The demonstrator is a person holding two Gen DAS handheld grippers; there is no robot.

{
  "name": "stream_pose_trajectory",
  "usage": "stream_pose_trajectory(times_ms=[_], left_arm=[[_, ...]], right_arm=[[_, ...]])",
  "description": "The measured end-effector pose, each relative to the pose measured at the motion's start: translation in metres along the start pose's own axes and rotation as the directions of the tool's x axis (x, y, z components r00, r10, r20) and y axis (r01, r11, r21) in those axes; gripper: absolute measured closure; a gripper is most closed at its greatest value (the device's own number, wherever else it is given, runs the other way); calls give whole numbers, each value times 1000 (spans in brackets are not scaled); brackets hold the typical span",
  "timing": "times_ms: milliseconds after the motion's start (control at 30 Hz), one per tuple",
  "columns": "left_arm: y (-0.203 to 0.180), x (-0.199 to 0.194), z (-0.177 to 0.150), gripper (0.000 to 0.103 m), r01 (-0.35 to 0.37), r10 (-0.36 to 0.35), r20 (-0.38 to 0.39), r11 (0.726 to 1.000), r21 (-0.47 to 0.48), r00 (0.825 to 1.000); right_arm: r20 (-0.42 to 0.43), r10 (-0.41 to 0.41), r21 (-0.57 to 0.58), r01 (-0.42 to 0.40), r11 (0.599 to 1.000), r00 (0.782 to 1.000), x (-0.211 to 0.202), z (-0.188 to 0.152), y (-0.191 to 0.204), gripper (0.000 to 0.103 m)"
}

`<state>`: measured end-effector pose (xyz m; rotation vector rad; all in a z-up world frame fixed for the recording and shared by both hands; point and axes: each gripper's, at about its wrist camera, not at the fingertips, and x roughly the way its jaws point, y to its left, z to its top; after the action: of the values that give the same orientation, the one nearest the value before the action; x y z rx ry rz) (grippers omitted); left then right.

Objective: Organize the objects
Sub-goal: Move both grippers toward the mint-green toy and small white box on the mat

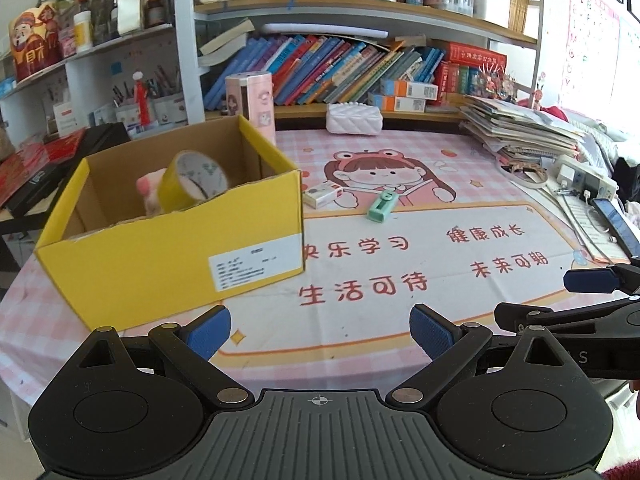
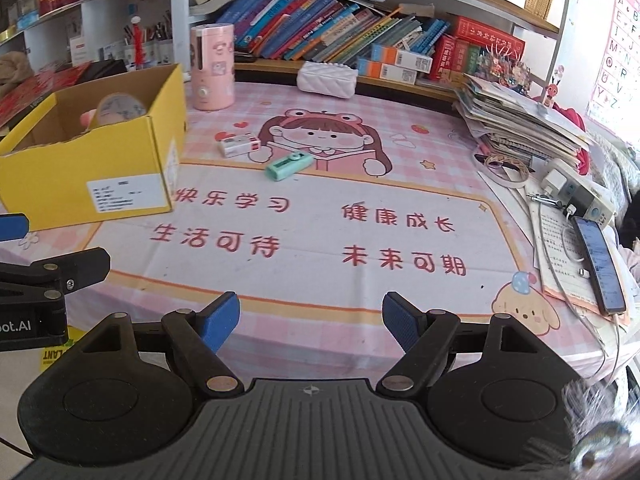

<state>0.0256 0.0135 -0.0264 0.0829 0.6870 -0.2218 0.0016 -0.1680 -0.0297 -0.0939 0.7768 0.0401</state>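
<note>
A yellow cardboard box (image 1: pixel 160 264) (image 2: pixel 72 168) stands at the left of the pink desk mat. Inside it lie a roll of yellow tape (image 1: pixel 192 182) (image 2: pixel 118 110) and a pink soft toy (image 1: pixel 146 192). Beyond the box, on the mat, lie a small white carton (image 1: pixel 322 194) (image 2: pixel 239 145) and a mint-green stapler-like item (image 1: pixel 382 205) (image 2: pixel 289 165). My left gripper (image 1: pixel 320 330) hovers open and empty over the near mat, just right of the box's front. My right gripper (image 2: pixel 311 320) is open and empty too, beside the left one.
A pink canister (image 1: pixel 252 98) (image 2: pixel 212 68) and a white quilted pouch (image 1: pixel 354 118) (image 2: pixel 327 78) stand at the back. A stack of papers (image 2: pixel 520 120), a power strip (image 2: pixel 580 196) and a phone (image 2: pixel 600 264) crowd the right edge. Bookshelves rise behind.
</note>
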Motion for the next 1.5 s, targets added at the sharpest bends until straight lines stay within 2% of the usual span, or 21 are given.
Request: stream_pose_trajectory(times_ms=[467,967,1500], left_arm=[[-22,39,32,5,-46,45,-8,999,-9,999],[-56,80,67,5,-83,83,-1,995,-59,997],[-88,108,85,5,-126,126,-9,987,-100,992]], right_arm=[[-12,44,-22,-45,999,999,44,36,-31,26],[8,101,-69,-100,993,995,88,85,-77,26],[28,174,-111,-170,979,984,120,109,-116,27]])
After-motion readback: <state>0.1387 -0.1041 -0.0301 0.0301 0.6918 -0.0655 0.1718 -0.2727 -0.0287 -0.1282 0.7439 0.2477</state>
